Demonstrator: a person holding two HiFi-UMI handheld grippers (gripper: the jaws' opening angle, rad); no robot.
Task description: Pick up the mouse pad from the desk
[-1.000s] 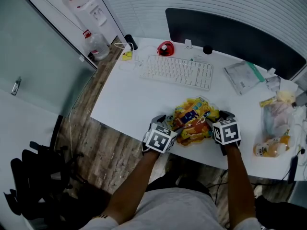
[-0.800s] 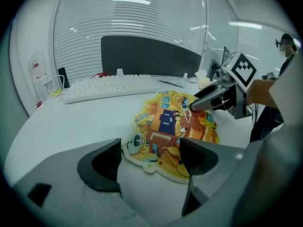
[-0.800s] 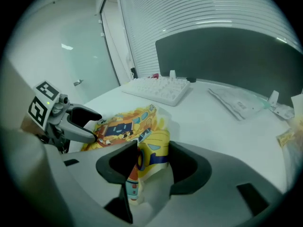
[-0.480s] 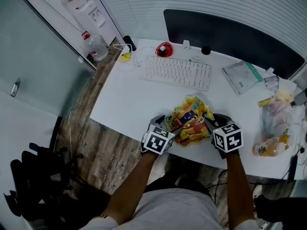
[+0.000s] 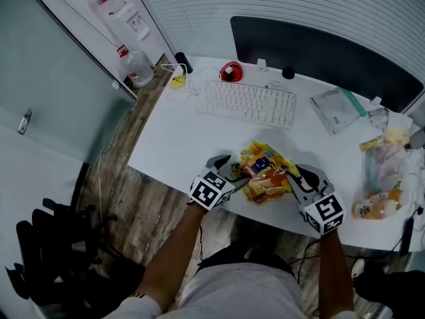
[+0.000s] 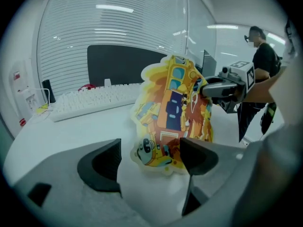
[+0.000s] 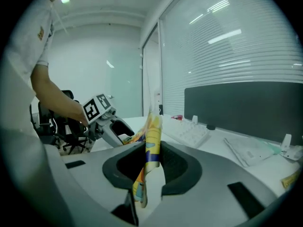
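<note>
The mouse pad point(image 5: 265, 173), a yellow and orange cartoon-shaped sheet, is at the near edge of the white desk point(image 5: 179, 145). My right gripper point(image 5: 297, 175) is shut on its right edge, and its jaws have just been closing with the pad between them. In the right gripper view the pad point(image 7: 150, 143) stands edge-on, pinched in the right gripper point(image 7: 151, 167). In the left gripper view the pad point(image 6: 175, 108) is raised and tilted, its lower end close to the desk. My left gripper point(image 6: 149, 162) is open, jaws wide on either side of that lower end without pressing it.
A white keyboard point(image 5: 247, 102) lies further back, with a red object point(image 5: 230, 70) behind it. A plastic sleeve point(image 5: 339, 108) and a bag of items point(image 5: 382, 171) sit at the right. A dark partition point(image 5: 319, 52) closes the desk's far side. A person point(image 6: 262, 65) stands beyond.
The right gripper has closed on the pad's right edge, risen and tilted, lifting that side off the desk. The left gripper has rolled a little and stayed in place.
</note>
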